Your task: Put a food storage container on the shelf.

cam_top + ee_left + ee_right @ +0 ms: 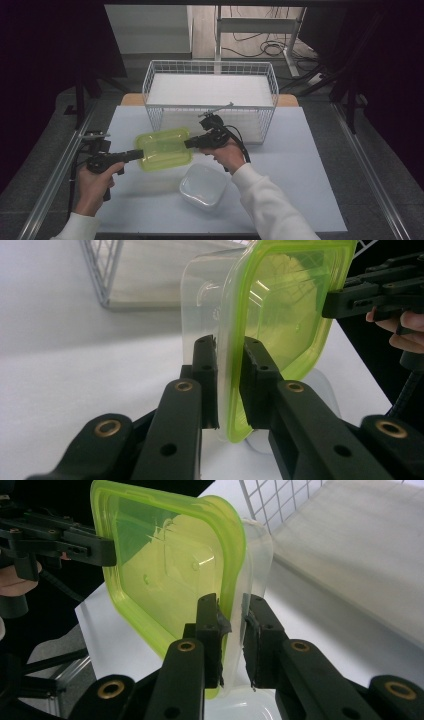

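A clear food box with a lime-green lid [164,148] hangs over the white table, held level between both grippers. My left gripper [135,155] is shut on its left rim; in the left gripper view the jaws [230,385] pinch the lid edge [285,305] and the clear wall. At the opposite rim my right gripper [190,143] is shut too, and the right gripper view shows its jaws [232,630] clamped over the lid [165,570] and the box wall [257,555]. Each gripper view shows the other gripper at the far edge.
A second clear box without a lid [202,186] sits on the table just below and right of the held one. A white wire basket [210,95] stands at the table's back edge. Metal rails run along both sides of the table [295,150].
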{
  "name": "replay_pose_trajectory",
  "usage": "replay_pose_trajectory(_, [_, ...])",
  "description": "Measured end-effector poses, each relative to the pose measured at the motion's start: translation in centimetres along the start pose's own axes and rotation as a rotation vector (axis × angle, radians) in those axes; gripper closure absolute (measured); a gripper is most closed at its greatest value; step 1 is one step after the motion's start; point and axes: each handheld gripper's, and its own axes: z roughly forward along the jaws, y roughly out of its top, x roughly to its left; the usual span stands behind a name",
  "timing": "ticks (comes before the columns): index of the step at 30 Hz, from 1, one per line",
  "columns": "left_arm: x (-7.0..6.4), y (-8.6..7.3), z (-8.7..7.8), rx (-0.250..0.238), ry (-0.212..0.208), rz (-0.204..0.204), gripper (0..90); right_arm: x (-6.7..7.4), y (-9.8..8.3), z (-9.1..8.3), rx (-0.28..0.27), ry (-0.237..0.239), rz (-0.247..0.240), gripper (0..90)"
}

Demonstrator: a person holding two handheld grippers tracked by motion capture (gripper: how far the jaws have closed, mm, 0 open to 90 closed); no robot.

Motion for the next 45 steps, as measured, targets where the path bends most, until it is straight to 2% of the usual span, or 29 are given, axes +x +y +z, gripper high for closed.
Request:
replay_pose_trajectory(9, [-1.9,1.4,-0.1,-0.019,-0.015,0.044,78.8,0.5,0.5,-2.4,-0.026,-0.034,-0.046,77.6])
replay_pose_trajectory(15, [-3.6,3.1,0.2,-0.024,-0.031,0.083,78.6,0.4,0.8,-5.2,-0.062,-0.059,-0.065,77.1])
replay_pose_trajectory(17, [-4.2,3.7,0.4,-0.024,-0.037,0.096,78.6,0.4,0.9,-5.6,-0.068,-0.063,-0.068,77.0])
replay_pose_trajectory(18, [-4.8,4.3,0.5,-0.026,-0.042,0.108,78.5,0.3,1.0,-6.4,-0.078,-0.073,-0.073,76.9])
replay_pose_trajectory(19, [-4.8,4.3,0.5,-0.026,-0.042,0.108,78.5,0.3,1.0,-6.4,-0.078,-0.073,-0.073,76.9])
replay_pose_trajectory(20, [-5.1,4.7,0.6,-0.029,-0.043,0.115,78.5,0.2,1.1,-7.2,-0.094,-0.078,-0.072,76.9])
replay_pose_trajectory(21, [-5.5,5.0,0.6,-0.032,-0.043,0.123,78.5,0.2,1.1,-7.2,-0.094,-0.078,-0.072,76.9])
replay_pose_trajectory(22, [-6.1,5.7,0.8,-0.036,-0.046,0.138,78.5,0.1,1.2,-8.0,-0.108,-0.087,-0.073,76.9])
replay_pose_trajectory(25, [-6.6,6.5,1.0,-0.039,-0.056,0.151,78.4,0.0,1.4,-8.8,-0.124,-0.096,-0.075,76.9])
replay_pose_trajectory(26, [-6.9,6.8,1.1,-0.04,-0.062,0.155,78.4,-0.1,1.7,-9.7,-0.136,-0.107,-0.075,76.9])
replay_pose_trajectory(27, [-7.1,7.2,1.2,-0.04,-0.07,0.154,78.4,-0.1,1.7,-9.7,-0.136,-0.107,-0.075,76.9])
replay_pose_trajectory(28, [-7.5,8.1,1.5,-0.042,-0.085,0.156,78.4,-0.2,2.1,-10.6,-0.146,-0.116,-0.076,76.9])
replay_pose_trajectory(29, [-7.5,8.1,1.5,-0.042,-0.085,0.156,78.5,-0.2,2.4,-11.1,-0.15,-0.12,-0.077,76.9])
replay_pose_trajectory(31, [-7.8,9.6,1.9,-0.04,-0.116,0.151,78.6,-0.3,3.0,-12.0,-0.16,-0.126,-0.072,77.0])
replay_pose_trajectory(35, [-8.4,11.1,2.3,-0.043,-0.125,0.158,78.7,-0.9,4.3,-13.4,-0.178,-0.14,-0.067,77.0])
replay_pose_trajectory(38, [-8.6,12.6,2.9,-0.035,-0.131,0.164,78.9,-1.5,5.1,-14.0,-0.185,-0.151,-0.06,77.0])
replay_pose_trajectory(39, [-8.6,13.6,3.3,-0.031,-0.141,0.162,79.0,-1.7,5.4,-14.2,-0.19,-0.149,-0.054,77.1])
replay_pose_trajectory(40, [-8.6,13.6,3.3,-0.031,-0.141,0.162,79.0,-1.7,5.4,-14.2,-0.19,-0.149,-0.054,77.1])
replay_pose_trajectory(42, [-8.6,14.5,3.9,-0.025,-0.15,0.158,79.1,-2.6,6.1,-14.8,-0.206,-0.147,-0.034,77.4])
replay_pose_trajectory(45, [-8.9,15.7,4.6,-0.017,-0.15,0.168,79.1,-3.1,6.5,-15.1,-0.213,-0.15,-0.022,77.5])
